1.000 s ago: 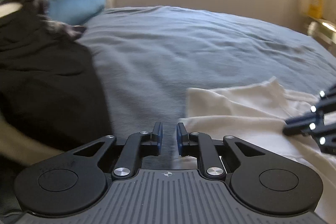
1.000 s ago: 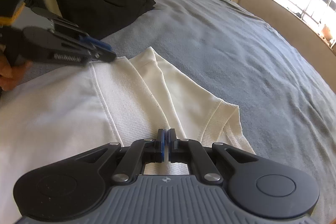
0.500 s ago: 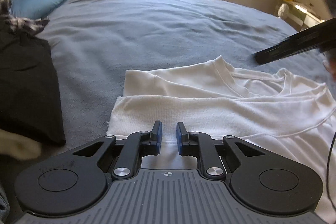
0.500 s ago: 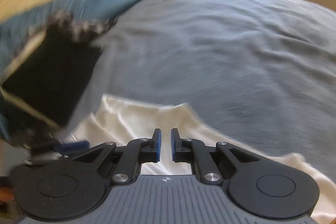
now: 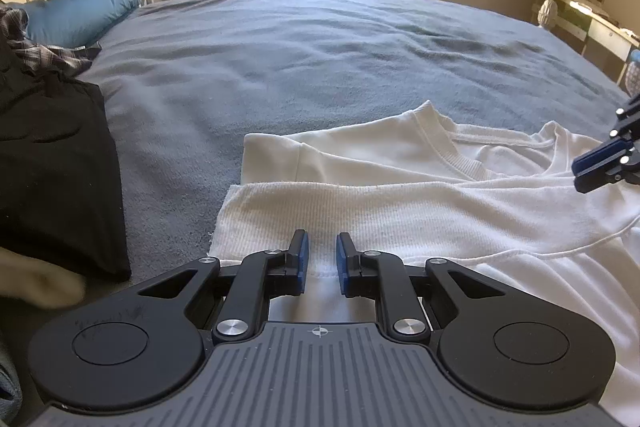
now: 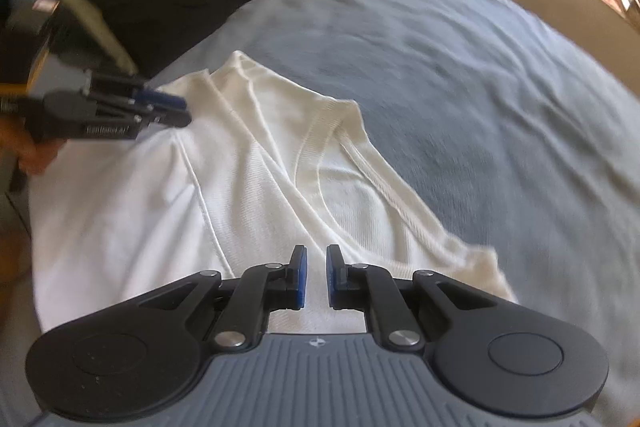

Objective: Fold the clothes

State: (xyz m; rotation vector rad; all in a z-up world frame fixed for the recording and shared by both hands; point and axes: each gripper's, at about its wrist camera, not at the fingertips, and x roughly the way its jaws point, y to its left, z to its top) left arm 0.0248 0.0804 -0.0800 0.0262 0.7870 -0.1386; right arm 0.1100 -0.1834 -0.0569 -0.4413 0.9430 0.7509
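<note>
On the left wrist view, the left tool (image 5: 319,263) hovers over the near edge of a white shirt (image 5: 400,211) lying on a grey bed (image 5: 320,59), its jaws slightly spread and pinching nothing. A second ago this view showed mostly bare bed; now the shirt fills the foreground, one side folded across under the collar. A black pile (image 5: 52,167) sits to the left. At the right edge the right tool (image 5: 600,167) hangs above the shirt.

From the right wrist view, blurred, the right tool (image 6: 314,277) has let go of the fabric it pinched a second ago; its jaws stand narrowly apart above the shirt (image 6: 160,207). That fold looks finished; the next grip probably follows.
</note>
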